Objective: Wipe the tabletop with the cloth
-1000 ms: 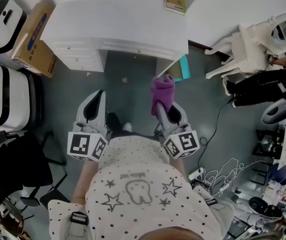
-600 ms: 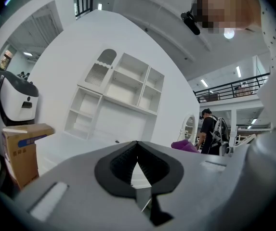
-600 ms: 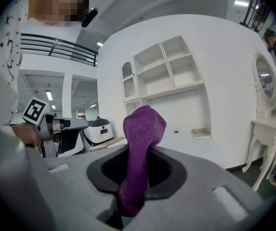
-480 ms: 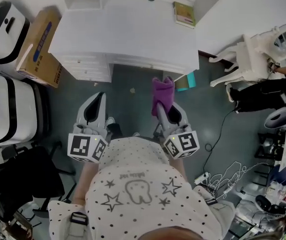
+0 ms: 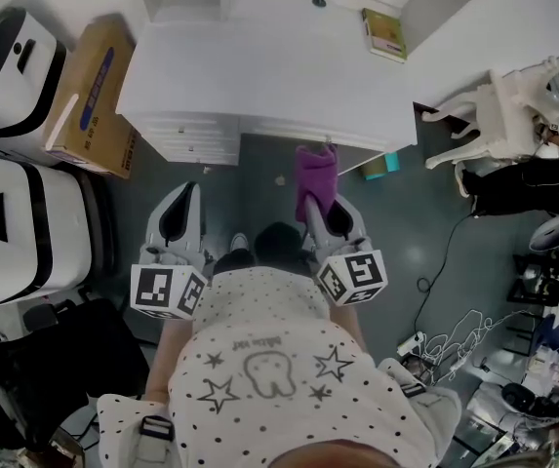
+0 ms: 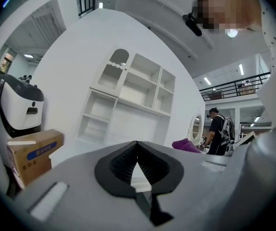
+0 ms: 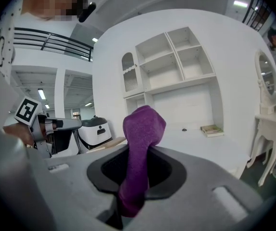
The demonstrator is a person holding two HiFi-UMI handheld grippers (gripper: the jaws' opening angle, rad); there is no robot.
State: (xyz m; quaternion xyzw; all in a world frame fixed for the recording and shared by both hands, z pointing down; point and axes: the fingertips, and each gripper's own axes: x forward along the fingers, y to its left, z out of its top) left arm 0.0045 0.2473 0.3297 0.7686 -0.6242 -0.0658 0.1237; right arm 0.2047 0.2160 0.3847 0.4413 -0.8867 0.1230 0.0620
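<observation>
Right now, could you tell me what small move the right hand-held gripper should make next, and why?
Probably move the right hand-held gripper forward and lower the purple cloth onto the white tabletop: the jaws grip the cloth, but it hangs near the front edge, not yet touching.

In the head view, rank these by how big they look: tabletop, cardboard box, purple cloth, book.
1. tabletop
2. cardboard box
3. purple cloth
4. book
The cloth is held nearer the camera, so the last two places are unsure.
</observation>
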